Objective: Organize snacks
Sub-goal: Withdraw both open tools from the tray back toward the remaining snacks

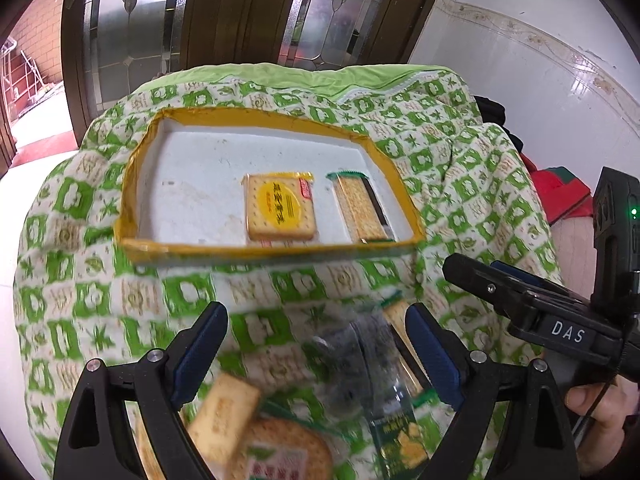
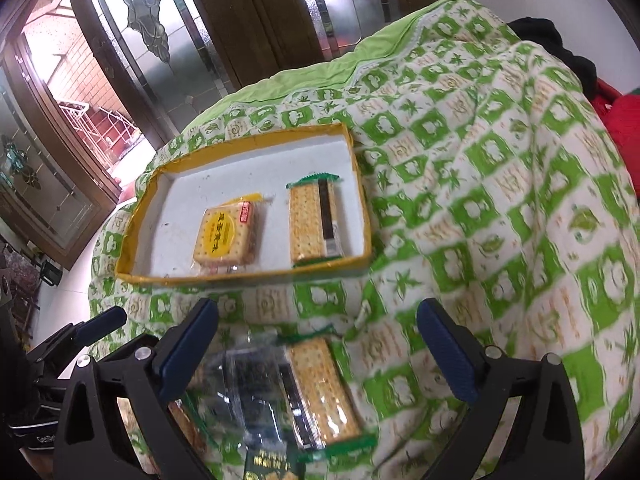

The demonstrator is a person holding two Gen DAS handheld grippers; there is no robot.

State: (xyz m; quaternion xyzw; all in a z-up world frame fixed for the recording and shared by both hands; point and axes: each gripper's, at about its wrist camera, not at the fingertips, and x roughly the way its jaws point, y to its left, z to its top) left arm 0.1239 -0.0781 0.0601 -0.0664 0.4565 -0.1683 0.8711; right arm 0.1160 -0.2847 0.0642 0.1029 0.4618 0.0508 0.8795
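A shallow yellow-rimmed box [image 1: 136,152] [image 2: 140,200] with a white floor lies on a green-patterned quilt. In it lie a square yellow cracker pack [image 1: 280,206] [image 2: 228,236] and a long green-edged cracker pack [image 1: 360,208] [image 2: 312,224]. My left gripper [image 1: 316,348] is open above loose snacks near me: a clear dark packet [image 1: 352,364] [image 2: 248,392], a long cracker pack [image 1: 400,328] [image 2: 324,388], a square cracker pack [image 1: 224,416] and a round cracker pack [image 1: 288,448]. My right gripper [image 2: 320,348] is open over the same pile; it shows in the left wrist view [image 1: 480,280].
The quilt [image 2: 500,200] covers a rounded table. Wooden doors with patterned glass [image 1: 240,12] stand behind. Red and black cloth [image 2: 616,108] lies at the right edge. White tiled wall [image 1: 540,60] is at right.
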